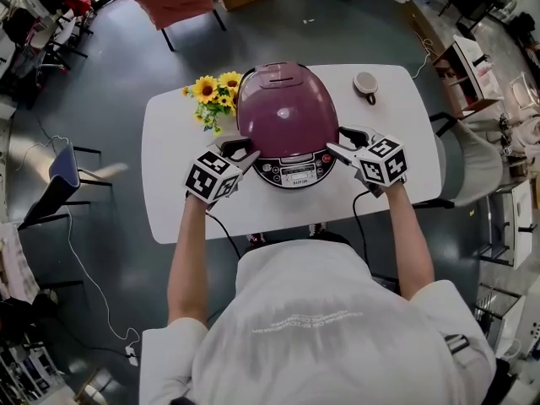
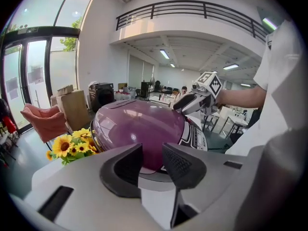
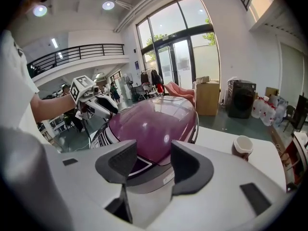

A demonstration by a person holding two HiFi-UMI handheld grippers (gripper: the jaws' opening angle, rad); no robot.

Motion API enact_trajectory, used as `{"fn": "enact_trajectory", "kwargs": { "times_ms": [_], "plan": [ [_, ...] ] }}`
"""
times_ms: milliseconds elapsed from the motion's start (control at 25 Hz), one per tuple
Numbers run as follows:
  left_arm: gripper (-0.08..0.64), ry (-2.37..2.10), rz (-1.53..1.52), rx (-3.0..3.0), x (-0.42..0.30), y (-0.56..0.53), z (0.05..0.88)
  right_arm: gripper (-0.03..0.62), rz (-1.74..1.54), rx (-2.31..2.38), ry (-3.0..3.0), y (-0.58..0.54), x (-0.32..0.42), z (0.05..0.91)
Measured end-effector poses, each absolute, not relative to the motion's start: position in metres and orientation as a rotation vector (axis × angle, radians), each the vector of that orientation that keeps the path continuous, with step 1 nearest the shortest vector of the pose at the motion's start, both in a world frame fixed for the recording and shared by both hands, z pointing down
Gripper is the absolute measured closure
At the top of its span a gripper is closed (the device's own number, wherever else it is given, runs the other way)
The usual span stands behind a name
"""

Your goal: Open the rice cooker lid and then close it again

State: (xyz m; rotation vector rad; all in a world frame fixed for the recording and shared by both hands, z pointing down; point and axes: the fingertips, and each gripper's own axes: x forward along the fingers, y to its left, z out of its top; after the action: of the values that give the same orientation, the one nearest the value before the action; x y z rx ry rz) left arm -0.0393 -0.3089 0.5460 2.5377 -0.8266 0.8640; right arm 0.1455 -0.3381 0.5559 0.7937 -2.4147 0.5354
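Purple domed rice cooker lid (image 1: 283, 108) sits closed; left gripper (image 1: 244, 148) and right gripper (image 1: 337, 140) flank it, fingers (image 2: 182, 166) released and empty; opening appears not yet begun.

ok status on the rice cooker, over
Left tongs open, right tongs open, both empty, flanking the rice cooker front. Lid down, shut. Sunflowers and cup beside it, neither on the lid.

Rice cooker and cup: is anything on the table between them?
No. Bare table separates the rice cooker from the cup, seen in the head view.
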Motion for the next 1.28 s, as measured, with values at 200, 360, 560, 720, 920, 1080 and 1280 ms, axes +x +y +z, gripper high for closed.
{"fn": "enact_trajectory", "kwargs": {
  "times_ms": [200,360,560,720,920,1080,1280],
  "plan": [
    [0.423,-0.986,0.512,2.548,-0.053,-0.327,0.521,0.412,0.519,0.919,-2.556,-0.358,0.148,0.524],
    [0.423,-1.163,0.463,2.576,-0.067,-0.348,0.498,0.445,0.405,1.029,-2.602,-0.378,0.147,0.494],
    [0.466,-1.305,0.423,2.658,-0.076,-0.368,0.459,0.495,0.254,1.133,-2.686,-0.397,0.141,0.450],
    [0.503,-1.417,0.367,2.713,-0.083,-0.381,0.421,0.529,0.105,1.174,-2.692,-0.404,0.134,0.419],
    [0.538,-1.515,0.284,2.780,-0.083,-0.391,0.379,0.545,-0.032,1.204,-2.682,-0.413,0.130,0.389],
    [0.545,-1.540,0.268,2.835,-0.077,-0.394,0.358,0.554,-0.110,1.226,-2.671,-0.420,0.129,0.370],
    [0.545,-1.590,0.251,2.846,-0.083,-0.397,0.342,0.558,-0.148,1.199,-2.704,-0.423,0.121,0.352]
  ]
}}
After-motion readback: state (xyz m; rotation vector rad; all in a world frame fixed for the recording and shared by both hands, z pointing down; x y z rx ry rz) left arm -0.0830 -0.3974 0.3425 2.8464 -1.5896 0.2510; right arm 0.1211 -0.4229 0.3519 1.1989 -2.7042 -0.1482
